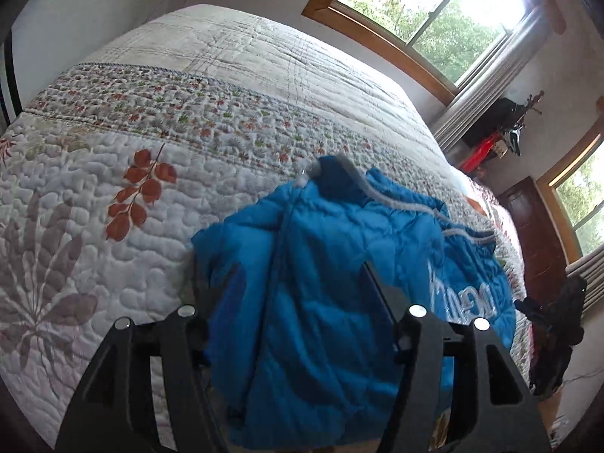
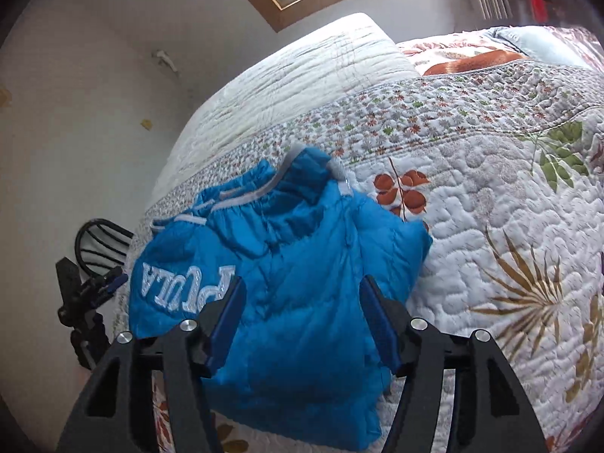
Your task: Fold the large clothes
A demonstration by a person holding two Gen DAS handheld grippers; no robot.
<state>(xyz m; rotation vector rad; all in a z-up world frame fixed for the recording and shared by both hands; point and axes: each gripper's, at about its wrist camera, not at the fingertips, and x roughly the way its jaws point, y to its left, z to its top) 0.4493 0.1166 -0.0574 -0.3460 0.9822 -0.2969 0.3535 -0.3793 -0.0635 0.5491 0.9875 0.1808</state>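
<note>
A bright blue puffer jacket point(image 1: 324, 264) with white lettering lies bunched on the quilted bedspread point(image 1: 151, 173), its grey-trimmed collar at the far end. My left gripper point(image 1: 300, 283) hangs just over the jacket, jaws apart, with blue fabric showing in the gap and the pads not pressing it. In the right wrist view the same jacket point(image 2: 302, 249) fills the middle, lettering at its left. My right gripper point(image 2: 302, 287) stands open over it, its blue-padded fingers point(image 2: 226, 313) either side of a quilted panel, not clamping it.
The floral quilt point(image 2: 490, 226) spreads wide beyond the jacket. A dark piece of equipment point(image 2: 83, 302) stands off the bed's edge, close to the jacket. Wood-framed windows point(image 1: 426, 11) and a dark wooden door point(image 1: 536, 238) line the walls. More bedding point(image 2: 490, 53) lies at the far end.
</note>
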